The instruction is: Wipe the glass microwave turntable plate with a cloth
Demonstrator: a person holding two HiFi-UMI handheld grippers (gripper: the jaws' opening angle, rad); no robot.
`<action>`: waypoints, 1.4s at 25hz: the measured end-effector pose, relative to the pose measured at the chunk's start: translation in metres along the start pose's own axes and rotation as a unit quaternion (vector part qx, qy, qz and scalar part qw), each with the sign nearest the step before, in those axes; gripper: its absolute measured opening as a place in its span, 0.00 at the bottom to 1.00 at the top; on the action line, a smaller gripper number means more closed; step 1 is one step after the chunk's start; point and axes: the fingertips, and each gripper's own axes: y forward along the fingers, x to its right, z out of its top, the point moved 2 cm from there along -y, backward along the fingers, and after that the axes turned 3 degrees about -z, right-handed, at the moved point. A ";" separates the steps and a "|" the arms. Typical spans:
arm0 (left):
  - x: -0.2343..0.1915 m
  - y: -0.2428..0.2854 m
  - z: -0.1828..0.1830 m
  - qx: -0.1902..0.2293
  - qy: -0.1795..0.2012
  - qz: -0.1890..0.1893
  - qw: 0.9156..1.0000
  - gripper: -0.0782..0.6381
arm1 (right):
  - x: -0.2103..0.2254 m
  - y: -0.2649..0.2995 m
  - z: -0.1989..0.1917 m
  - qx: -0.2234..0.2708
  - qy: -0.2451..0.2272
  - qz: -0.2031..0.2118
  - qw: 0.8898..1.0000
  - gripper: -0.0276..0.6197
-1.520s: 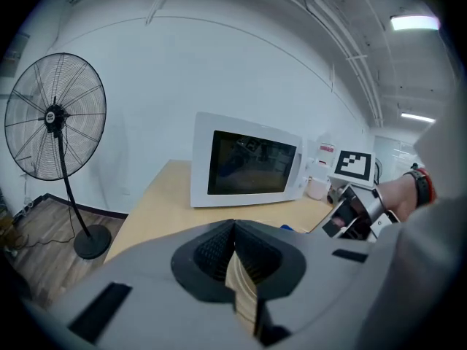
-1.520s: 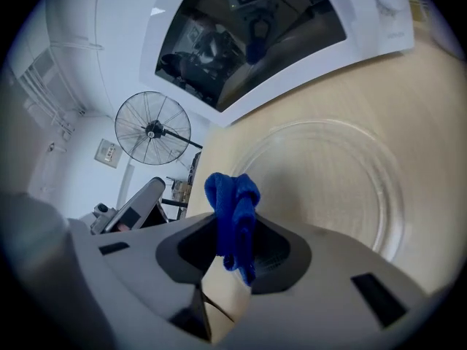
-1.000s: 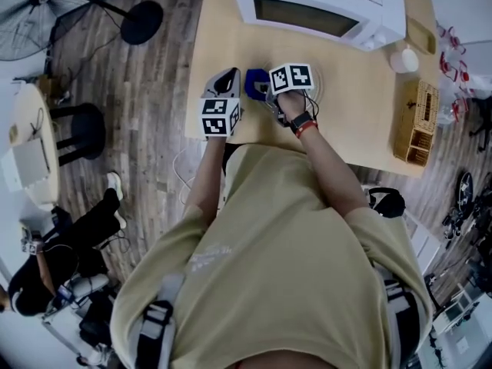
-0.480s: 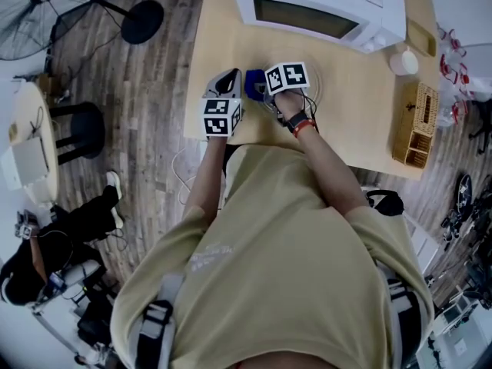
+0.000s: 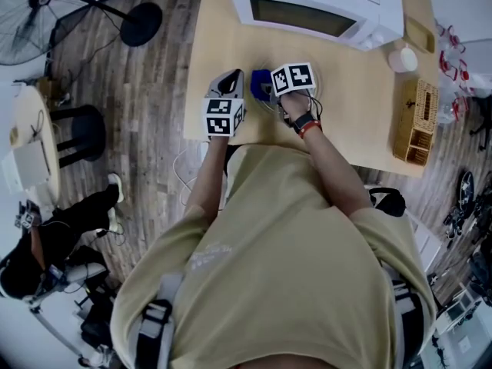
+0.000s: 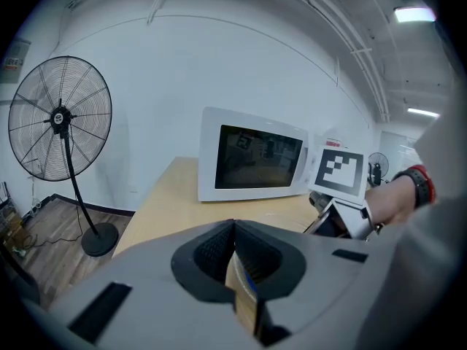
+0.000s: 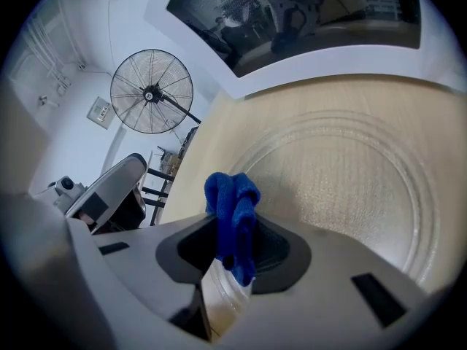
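The clear glass turntable plate point(image 7: 343, 181) lies flat on the wooden table point(image 5: 361, 121) in front of the microwave point(image 5: 315, 10). My right gripper point(image 7: 233, 232) is shut on a bunched blue cloth point(image 7: 232, 210), held low over the plate's left part. From the head view, the cloth point(image 5: 259, 82) sits just left of the right gripper point(image 5: 269, 89), whose marker cube hides most of the plate. The left gripper point(image 5: 234, 77) hovers beside it near the table's left edge. Its jaws point(image 6: 233, 228) stand together, and I see nothing held between them.
A wicker basket point(image 5: 415, 121) and a white cup point(image 5: 403, 58) stand at the table's right side. A standing fan point(image 6: 58, 115) is on the floor to the left. A person point(image 5: 54, 244) sits on the floor at lower left.
The right gripper with the cloth shifted slightly left, then back right over the plate. The left gripper has stayed where it was.
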 end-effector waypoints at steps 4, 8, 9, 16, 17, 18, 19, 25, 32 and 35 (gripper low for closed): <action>0.005 0.004 0.002 -0.002 0.006 -0.009 1.000 0.13 | 0.008 -0.006 -0.003 0.004 0.002 -0.007 1.000 0.23; 0.010 0.008 0.004 -0.002 0.013 -0.020 1.000 0.13 | 0.017 -0.014 -0.007 0.010 0.011 -0.014 1.000 0.23; 0.011 0.009 0.005 -0.003 0.014 -0.022 1.000 0.13 | 0.019 -0.016 -0.008 0.012 0.013 -0.016 1.000 0.23; 0.027 0.016 0.004 -0.004 0.023 -0.043 0.999 0.14 | 0.039 -0.031 -0.017 0.023 0.024 -0.029 0.999 0.23; 0.030 0.017 0.004 -0.005 0.025 -0.046 0.999 0.13 | 0.042 -0.034 -0.019 0.024 0.024 -0.031 0.999 0.23; 0.032 0.017 0.004 -0.006 0.026 -0.048 0.998 0.13 | 0.044 -0.036 -0.020 0.025 0.025 -0.032 0.999 0.23; 0.034 0.018 0.004 -0.006 0.028 -0.051 0.998 0.13 | 0.046 -0.039 -0.021 0.026 0.026 -0.034 0.999 0.23; 0.052 0.021 0.003 -0.009 0.038 -0.070 0.997 0.13 | 0.061 -0.050 -0.028 0.030 0.035 -0.039 0.998 0.23; 0.073 0.023 0.003 -0.011 0.049 -0.096 0.994 0.13 | 0.079 -0.065 -0.035 0.028 0.043 -0.043 0.998 0.23; 0.080 0.025 0.002 -0.012 0.052 -0.105 0.993 0.13 | 0.087 -0.073 -0.040 0.032 0.052 -0.045 0.997 0.24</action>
